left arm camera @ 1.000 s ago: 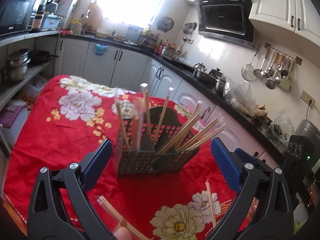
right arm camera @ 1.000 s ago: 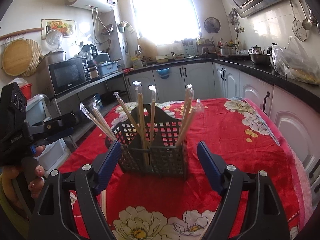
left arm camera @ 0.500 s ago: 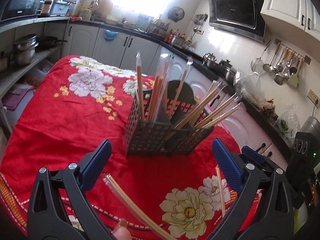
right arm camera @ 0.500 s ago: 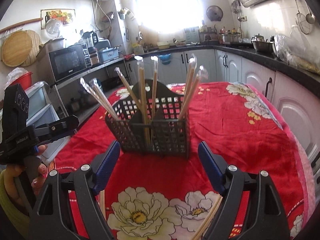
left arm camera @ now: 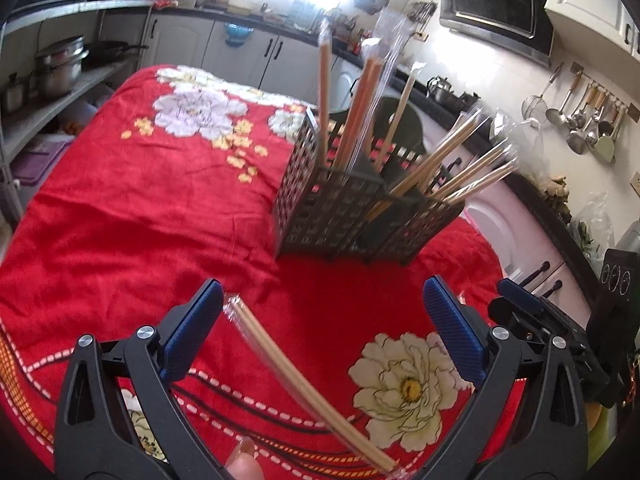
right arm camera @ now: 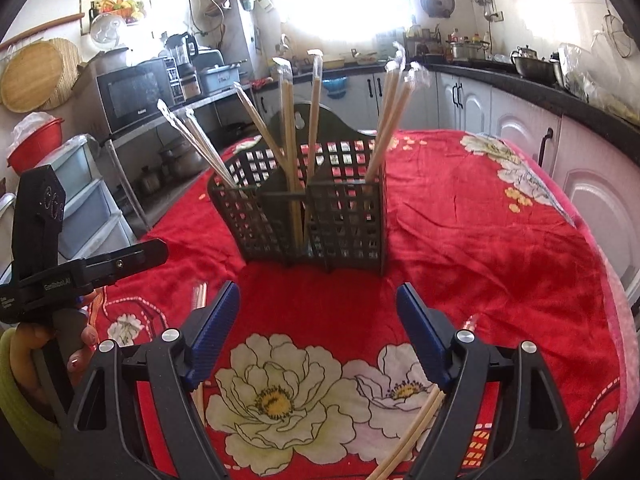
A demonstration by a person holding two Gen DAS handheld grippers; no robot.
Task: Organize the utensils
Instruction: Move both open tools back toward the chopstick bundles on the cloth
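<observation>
A dark lattice utensil basket (left arm camera: pixel 352 216) (right arm camera: pixel 320 216) stands on the red flowered tablecloth (left arm camera: pixel 132 216) with several wrapped chopstick pairs upright in its compartments. My left gripper (left arm camera: pixel 322 330) is open, low over the cloth in front of the basket. A wrapped chopstick pair (left arm camera: pixel 304 384) lies slanted on the cloth between and below its fingers. My right gripper (right arm camera: pixel 318 330) is open too, facing the basket from another side with nothing between its pads. Another chopstick pair (right arm camera: pixel 412 432) lies by its right finger, and a third pair (right arm camera: pixel 200 300) lies partly hidden behind its left finger.
Kitchen counters and white cabinets (right arm camera: pixel 500 120) ring the table. In the right wrist view a hand (right arm camera: pixel 78 348) holds the left gripper's body (right arm camera: pixel 60 272) at the far left. The right gripper's body (left arm camera: pixel 540 320) shows at the right of the left wrist view. Shelves with pots (left arm camera: pixel 60 68) stand left.
Both grippers have sunk toward the tablecloth and tipped further down. The basket now looms larger and higher in both views, and the chopsticks lying on the cloth have come into fuller view.
</observation>
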